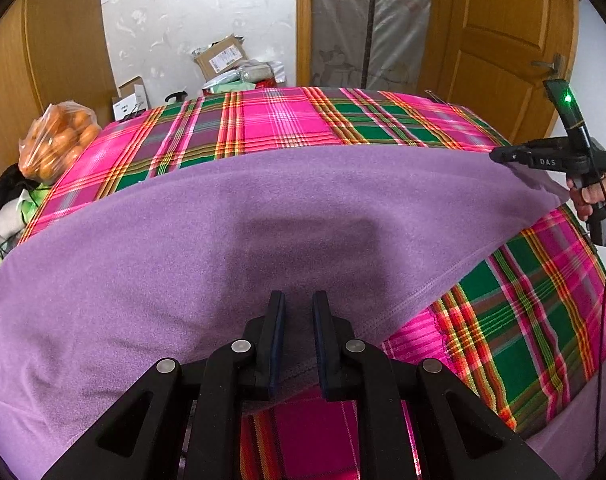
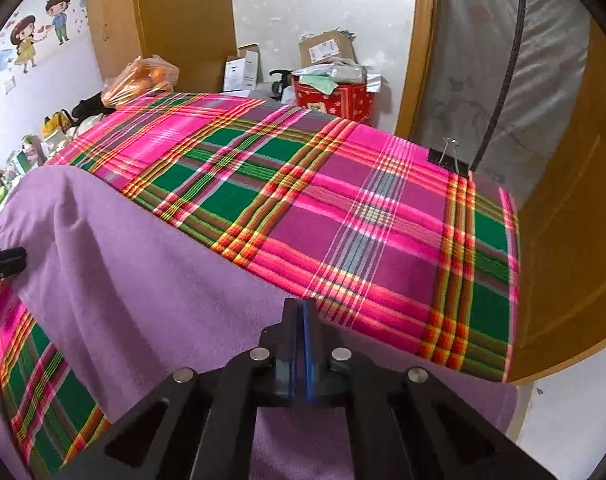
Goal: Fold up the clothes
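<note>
A soft purple fleece garment (image 1: 183, 240) lies spread over a pink-and-green plaid tablecloth (image 2: 343, 208). The left gripper (image 1: 299, 308) pinches its near fold; the right gripper (image 2: 301, 320), jaws pressed together, clamps its edge.

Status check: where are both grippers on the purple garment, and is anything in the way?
Left gripper pinching the purple garment at its near edge. Right gripper shut on its far corner. Garment spread over plaid cloth; nothing in the way.
</note>
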A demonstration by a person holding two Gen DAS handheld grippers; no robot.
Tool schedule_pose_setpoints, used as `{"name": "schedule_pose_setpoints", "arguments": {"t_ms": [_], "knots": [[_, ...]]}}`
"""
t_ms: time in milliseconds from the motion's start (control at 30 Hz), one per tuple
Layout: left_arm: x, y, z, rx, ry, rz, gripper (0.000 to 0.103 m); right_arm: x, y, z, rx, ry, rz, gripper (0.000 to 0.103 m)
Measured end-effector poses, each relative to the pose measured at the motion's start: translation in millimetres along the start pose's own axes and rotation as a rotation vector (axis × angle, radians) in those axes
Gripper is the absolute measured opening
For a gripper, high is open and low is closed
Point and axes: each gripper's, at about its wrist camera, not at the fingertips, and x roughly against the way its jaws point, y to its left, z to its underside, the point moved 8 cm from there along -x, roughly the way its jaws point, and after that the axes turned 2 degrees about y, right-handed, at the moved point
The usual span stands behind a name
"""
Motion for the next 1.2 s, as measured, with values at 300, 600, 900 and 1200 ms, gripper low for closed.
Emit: {"name": "schedule_pose_setpoints", "arguments": {"t_ms": [300, 600, 900, 1200], "knots": [[0, 0, 0, 0.000, 0.000, 0.000, 0.014, -5, -27, -9, -0.096, -0.015, 0.091, 0.003], [0, 0, 0, -0.001, 0.000, -0.002, 0.014, 38, -125, 33, -0.398, -0.091, 0.180, 0.036], [0, 0, 1, -0.003, -0.001, -0.005, 0.014, 30, -140, 54, -0.491, -0.063, 0.123, 0.038], [1, -1, 1, -0.003, -0.002, -0.005, 0.014, 29, -129, 62, -0.471, -0.053, 0.097, 0.017]]}}
